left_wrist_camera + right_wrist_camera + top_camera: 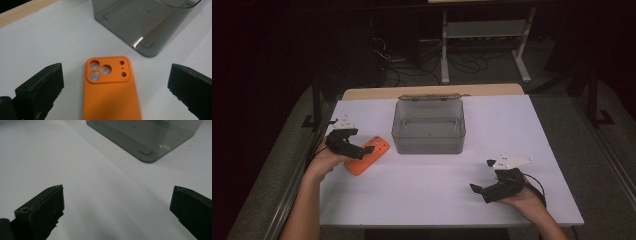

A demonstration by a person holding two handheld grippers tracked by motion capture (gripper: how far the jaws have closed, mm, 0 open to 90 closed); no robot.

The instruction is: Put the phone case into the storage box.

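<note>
white table (437, 200) with a smoky clear bin (428, 126) past both tools; the orange phone case (110, 92) lies flat, camera cutouts up, straight ahead of the left gripper (112, 87) and centred in its gap, long axis running away toward the bin. left jaws stand wide apart, gripping nothing, one on each long side of the case. right gripper (115, 210), also wide open and empty, sits well off from the case over bare table, so the left is the nearer.
</note>
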